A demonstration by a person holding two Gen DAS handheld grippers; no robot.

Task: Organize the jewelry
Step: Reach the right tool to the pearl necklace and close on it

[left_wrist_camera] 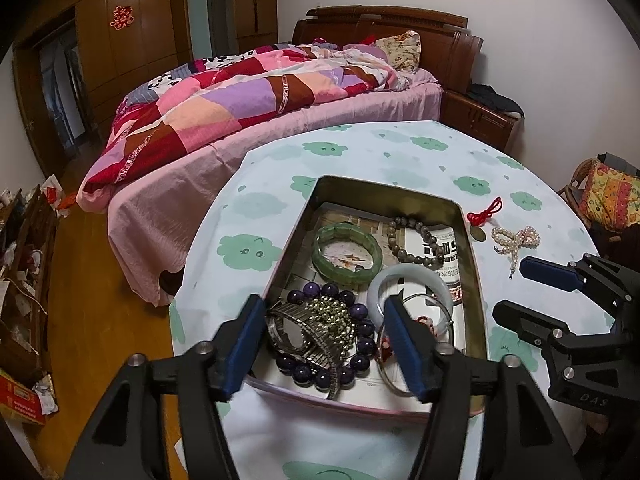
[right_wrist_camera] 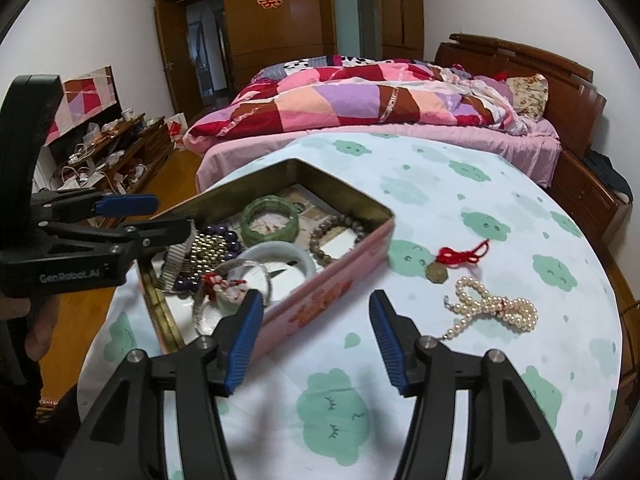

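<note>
A pink metal tin (left_wrist_camera: 474, 240) (right_wrist_camera: 336, 280) lies open on the table. It holds a green bangle (left_wrist_camera: 347, 254) (right_wrist_camera: 270, 222), a grey bead bracelet (left_wrist_camera: 416, 242) (right_wrist_camera: 340, 236), a white bangle (left_wrist_camera: 412, 284), purple beads (left_wrist_camera: 360, 352), a gold bead string (left_wrist_camera: 334, 316) and a metal watch (left_wrist_camera: 292, 332). A pearl necklace (left_wrist_camera: 514, 242) (right_wrist_camera: 496, 310) and a red-corded pendant (left_wrist_camera: 484, 214) (right_wrist_camera: 452, 262) lie on the cloth right of the tin. My left gripper (left_wrist_camera: 324, 316) (right_wrist_camera: 160, 214) is open above the tin's near end. My right gripper (right_wrist_camera: 316, 312) (left_wrist_camera: 516, 292) is open and empty beside the tin.
The round table has a white cloth with green clouds (right_wrist_camera: 440, 184). A bed with a patchwork quilt (left_wrist_camera: 248, 92) stands behind it. A cluttered low cabinet (right_wrist_camera: 104, 152) lines the left wall. A wicker chair with a cushion (left_wrist_camera: 608, 196) stands to the right.
</note>
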